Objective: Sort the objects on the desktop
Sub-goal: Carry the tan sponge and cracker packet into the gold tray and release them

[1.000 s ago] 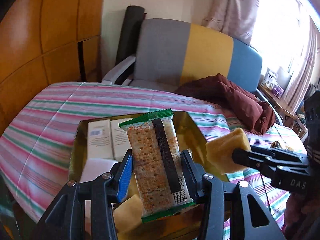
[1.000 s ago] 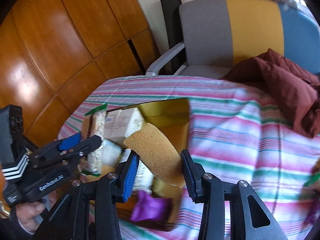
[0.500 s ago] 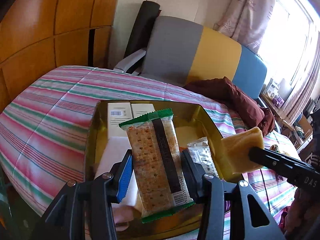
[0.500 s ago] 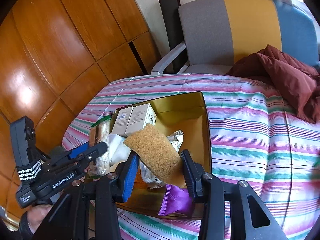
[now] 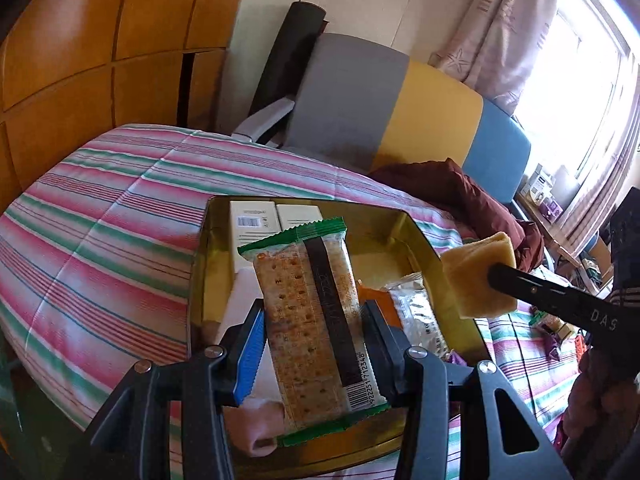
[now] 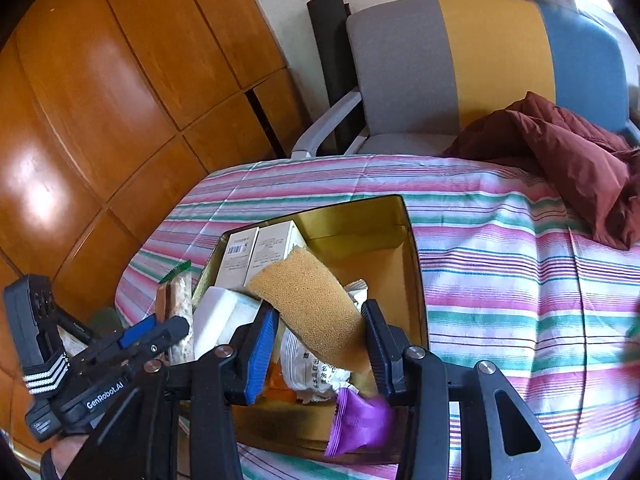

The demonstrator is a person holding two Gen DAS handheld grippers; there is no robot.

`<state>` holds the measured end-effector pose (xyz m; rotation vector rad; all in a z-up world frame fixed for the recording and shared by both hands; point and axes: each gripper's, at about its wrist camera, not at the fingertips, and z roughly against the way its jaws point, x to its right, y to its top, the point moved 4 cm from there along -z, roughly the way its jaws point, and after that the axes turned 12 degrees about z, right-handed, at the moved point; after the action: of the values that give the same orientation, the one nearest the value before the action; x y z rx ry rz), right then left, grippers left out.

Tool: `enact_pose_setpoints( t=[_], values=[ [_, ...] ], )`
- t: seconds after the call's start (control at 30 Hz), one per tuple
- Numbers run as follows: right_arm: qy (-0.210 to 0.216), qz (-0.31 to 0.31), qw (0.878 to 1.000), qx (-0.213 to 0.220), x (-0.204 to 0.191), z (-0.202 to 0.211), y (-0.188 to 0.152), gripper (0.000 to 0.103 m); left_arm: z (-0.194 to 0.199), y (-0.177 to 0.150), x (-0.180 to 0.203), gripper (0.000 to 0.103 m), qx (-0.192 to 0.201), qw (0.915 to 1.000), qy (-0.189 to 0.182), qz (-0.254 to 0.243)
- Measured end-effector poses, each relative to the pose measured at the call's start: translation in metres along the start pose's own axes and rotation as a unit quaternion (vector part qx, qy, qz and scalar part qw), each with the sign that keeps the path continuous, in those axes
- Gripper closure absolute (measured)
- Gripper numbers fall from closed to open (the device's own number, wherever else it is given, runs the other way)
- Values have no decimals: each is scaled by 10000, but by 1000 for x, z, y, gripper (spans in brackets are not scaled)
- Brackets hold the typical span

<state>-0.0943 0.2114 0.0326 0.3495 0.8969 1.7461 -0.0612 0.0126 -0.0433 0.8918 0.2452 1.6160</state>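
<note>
Left gripper clamped on a cracker packet, right gripper squeezing a sponge, both hovering over the gold tin. Pretty crowded in there with boxes and wrappers, so could easily bounce off the pile onto the striped cloth.

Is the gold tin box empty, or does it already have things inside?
Not empty. The gold tin box already holds two white cartons, a silver packet and a purple packet; its far right corner is bare.
</note>
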Motion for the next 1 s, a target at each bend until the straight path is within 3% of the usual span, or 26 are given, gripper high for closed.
enact_pose_setpoints(
  t=[0.23,0.43,0.57,0.63,1.0],
  values=[
    [-298,-296,9991,-110,17,-2,-5,57,-14,12,20,56,-75,9998,-117,-108],
    [-381,-455,9980,-223,24,-7,-12,54,-35,10,29,54,-270,9995,45,-153],
    [-234,-621,9973,-316,26,-11,-18,34,-44,4,27,45,-521,9986,32,-108],
    [-184,-690,9969,-329,27,-11,-21,30,-44,1,25,44,-529,9986,51,-34],
    [-272,-1098,9930,-328,41,-1,-39,24,-21,-3,13,43,-427,9988,28,223]
  ],
)
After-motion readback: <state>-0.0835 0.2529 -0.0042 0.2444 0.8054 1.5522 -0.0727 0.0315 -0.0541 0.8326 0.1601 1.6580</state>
